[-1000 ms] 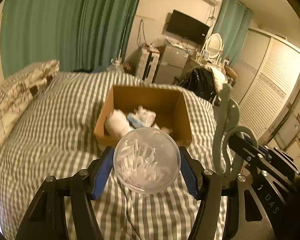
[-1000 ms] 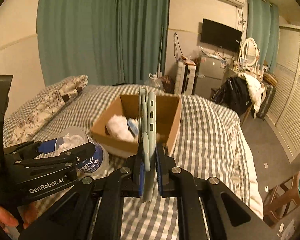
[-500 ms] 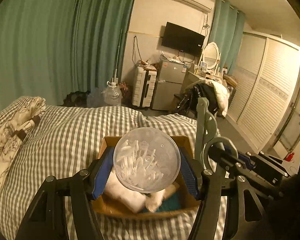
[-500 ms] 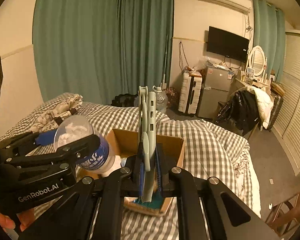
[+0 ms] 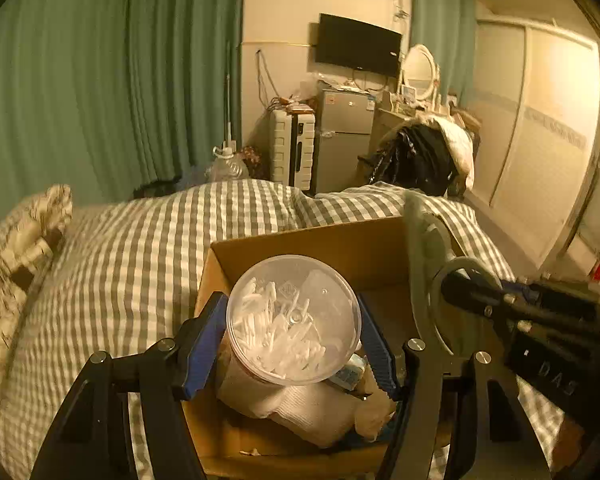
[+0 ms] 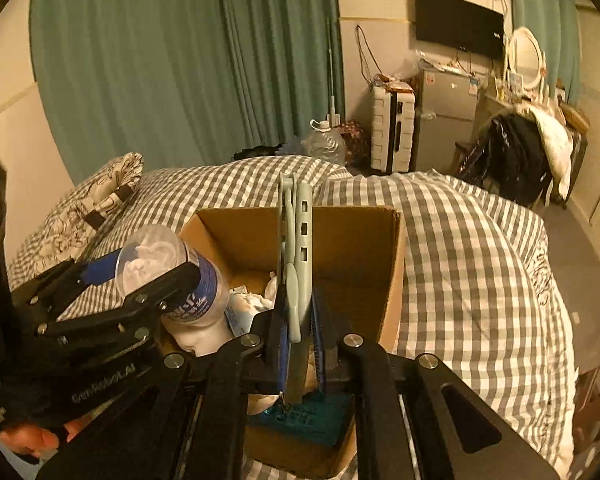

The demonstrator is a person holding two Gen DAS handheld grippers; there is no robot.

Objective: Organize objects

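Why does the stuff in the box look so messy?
The brown cardboard box on the checked bed cover holds a loose jumble: crumpled white cloth, a teal block and small packets. Nothing is spilled or broken.

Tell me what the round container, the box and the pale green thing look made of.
Round container: clear plastic, glossy; the white bits inside show through. Box: brown cardboard, matte, raw cut edges. Pale green thing: apparently moulded plastic, smooth, with slotted holes; what it is stays unclear.
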